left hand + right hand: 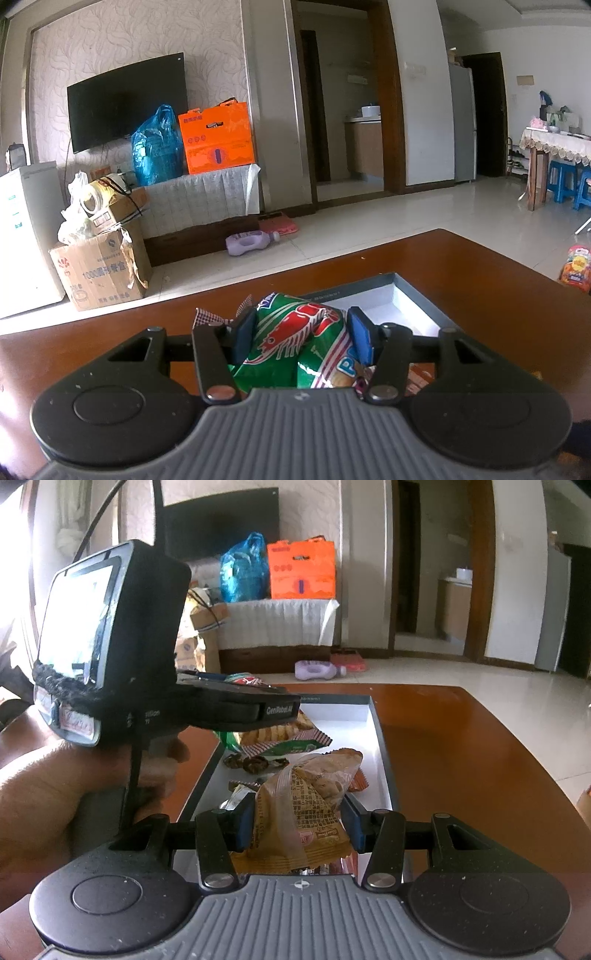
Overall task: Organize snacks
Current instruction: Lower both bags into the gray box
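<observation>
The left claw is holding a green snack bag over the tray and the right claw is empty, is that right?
Not quite. The left claw does grip the green snack bag by the tray, but the right claw is not empty: the right wrist view shows its pads pressed on a tan snack packet above the tray.

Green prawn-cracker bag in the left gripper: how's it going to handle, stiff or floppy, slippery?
Likely floppy: the green snack bag bulges and creases between the left gripper pads. Probably light for its size, since it looks puffed with air. Its glossy film may slip, and a hard squeeze could crush what's inside.
</observation>
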A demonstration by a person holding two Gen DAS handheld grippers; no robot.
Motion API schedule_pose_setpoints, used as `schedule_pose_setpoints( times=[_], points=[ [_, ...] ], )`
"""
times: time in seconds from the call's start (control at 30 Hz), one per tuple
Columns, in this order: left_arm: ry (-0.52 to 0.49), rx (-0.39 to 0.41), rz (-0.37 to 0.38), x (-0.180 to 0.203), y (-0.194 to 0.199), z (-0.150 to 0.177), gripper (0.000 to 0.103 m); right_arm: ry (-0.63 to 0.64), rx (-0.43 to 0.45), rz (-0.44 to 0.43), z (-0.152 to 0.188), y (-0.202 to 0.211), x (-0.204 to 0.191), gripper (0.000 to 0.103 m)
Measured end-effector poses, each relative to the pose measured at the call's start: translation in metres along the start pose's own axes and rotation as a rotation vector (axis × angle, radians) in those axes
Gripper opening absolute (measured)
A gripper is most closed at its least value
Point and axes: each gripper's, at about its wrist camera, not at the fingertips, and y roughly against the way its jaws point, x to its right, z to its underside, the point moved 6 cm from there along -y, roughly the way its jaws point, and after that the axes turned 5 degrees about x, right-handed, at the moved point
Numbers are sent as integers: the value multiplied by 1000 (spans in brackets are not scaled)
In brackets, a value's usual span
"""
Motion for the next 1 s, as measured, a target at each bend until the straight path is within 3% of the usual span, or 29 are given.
schedule_pose_setpoints(
  times=[0.67, 0.77, 0.83, 1.0],
  points=[
    [-64, -44, 5, 9, -60, 0, 56, -16, -32, -4, 10, -13, -3, 49],
    [-61, -49, 5, 9, -58, 4, 59, -14, -33, -11, 11, -13, -3, 49],
    [-52, -47, 0, 7, -55, 6, 69, -12, -30, -13, 10, -12, -3, 49],
    [-52, -15, 6, 3, -45, 3, 81, -16, -22, -16, 9, -11, -3, 49]
  ],
)
